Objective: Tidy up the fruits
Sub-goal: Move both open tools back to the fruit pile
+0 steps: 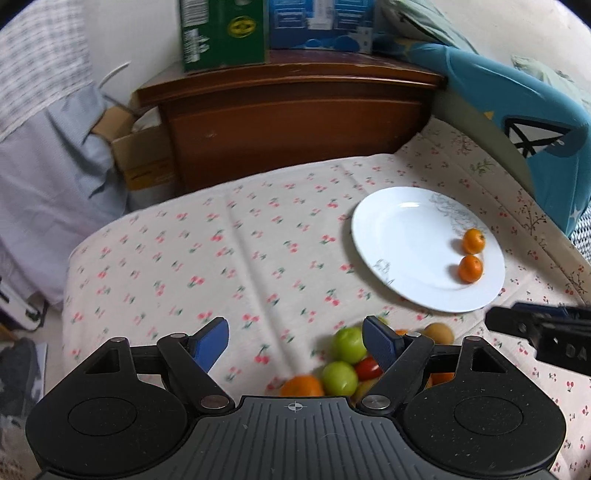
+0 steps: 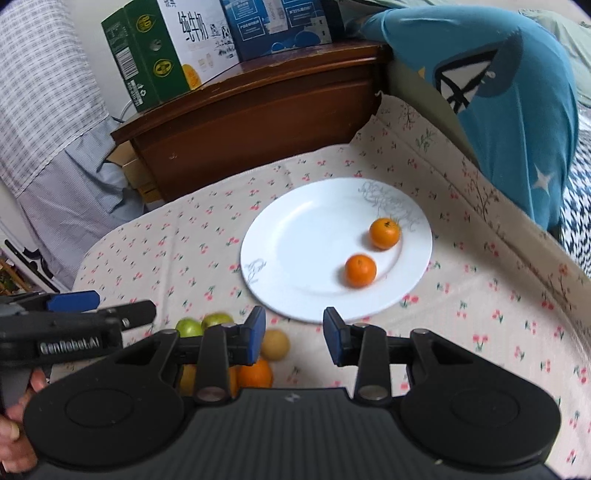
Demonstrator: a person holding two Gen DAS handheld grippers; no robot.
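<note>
**Fruits on a cherry-print cloth, seen from both claws**

Fruits lie in two groups. We count two oranges [image 2: 360, 270] [image 2: 384, 233] on the white plate [image 2: 295, 236], which sits ahead of the right claw [image 2: 294, 335] and ahead and to the right of the left claw [image 1: 295, 341]. The loose pile [image 1: 343, 365] rests on the cloth directly under the left claw's right finger and just left of the right claw's left finger.

The surface is a cream cloth [image 1: 221, 258] printed with small cherries. Beyond it stands a dark wooden cabinet [image 1: 288, 122] bearing a green carton [image 1: 225, 33] and a blue carton [image 1: 317, 26]. A blue cushion [image 2: 509, 122] leans at the right, and a checked curtain [image 2: 40, 92] hangs at the left.

In the left view we count, in the pile, two green fruits, one red, one brown, and at least one orange; the rest is hidden by the claw. The right view alone shows a hand [image 2: 14, 424] holding the left claw's handle.

Both claws stand apart with nothing between the pads, the left one wide and the right one narrower.
</note>
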